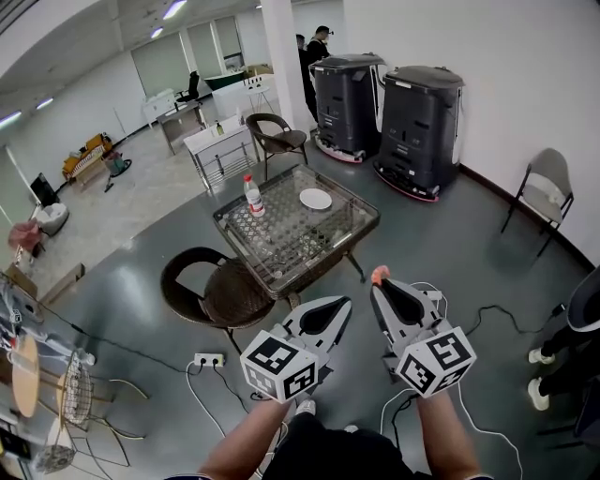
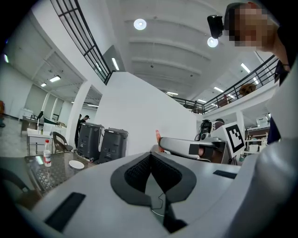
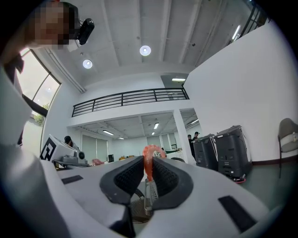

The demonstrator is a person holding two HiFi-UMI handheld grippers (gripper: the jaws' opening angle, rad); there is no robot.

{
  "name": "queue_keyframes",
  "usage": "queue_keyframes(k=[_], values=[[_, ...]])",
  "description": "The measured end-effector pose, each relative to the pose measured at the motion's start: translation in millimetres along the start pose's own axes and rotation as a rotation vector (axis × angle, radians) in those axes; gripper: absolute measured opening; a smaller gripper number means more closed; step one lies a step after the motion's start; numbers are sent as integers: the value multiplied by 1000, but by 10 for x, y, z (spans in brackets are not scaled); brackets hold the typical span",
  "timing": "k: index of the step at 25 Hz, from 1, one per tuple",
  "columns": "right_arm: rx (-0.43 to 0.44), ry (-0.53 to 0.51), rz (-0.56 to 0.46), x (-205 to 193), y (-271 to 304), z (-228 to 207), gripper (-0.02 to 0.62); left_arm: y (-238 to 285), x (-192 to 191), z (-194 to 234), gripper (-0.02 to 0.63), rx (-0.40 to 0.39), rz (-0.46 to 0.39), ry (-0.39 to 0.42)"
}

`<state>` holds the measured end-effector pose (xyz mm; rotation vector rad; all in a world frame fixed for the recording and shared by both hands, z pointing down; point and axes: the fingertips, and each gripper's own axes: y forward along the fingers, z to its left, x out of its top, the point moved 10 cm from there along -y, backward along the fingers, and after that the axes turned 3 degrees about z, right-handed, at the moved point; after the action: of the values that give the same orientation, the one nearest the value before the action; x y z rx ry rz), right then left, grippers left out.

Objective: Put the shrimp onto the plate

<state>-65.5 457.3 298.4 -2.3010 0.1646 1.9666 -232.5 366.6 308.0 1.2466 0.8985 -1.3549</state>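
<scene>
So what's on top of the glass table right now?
A white plate, seemingly empty, and a red-capped bottle stand on the glass table. The shrimp is clamped in the right gripper. Anything smaller is too small to tell.

- Indoor, bright and even. Round ceiling lights (image 2: 140, 24) and strip tubes (image 1: 173, 8) overhead, plus window daylight (image 3: 39, 95) at the left of the right gripper view.
- Lamps clip to white with a slight halo.
- Grey floor (image 1: 450, 253) has a soft sheen; shadows under the glass table (image 1: 323, 239) are weak and diffuse.
- All views are fisheye: the walls and railing (image 3: 130, 97) bow, and both gripper views have black corners.
- Left gripper (image 2: 151, 155) and right gripper (image 3: 148, 160) shells are soft near the lens; the shrimp (image 3: 147, 165) is fairly sharp.
</scene>
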Motion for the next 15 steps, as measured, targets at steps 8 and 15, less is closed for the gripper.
queue_keyframes(k=[8, 15], values=[[16, 18, 9, -25, -66, -188, 58, 117, -52, -64, 8, 34, 9, -11], [22, 23, 8, -70, 103, -433, 58, 339, -114, 94, 8, 41, 21, -23]])
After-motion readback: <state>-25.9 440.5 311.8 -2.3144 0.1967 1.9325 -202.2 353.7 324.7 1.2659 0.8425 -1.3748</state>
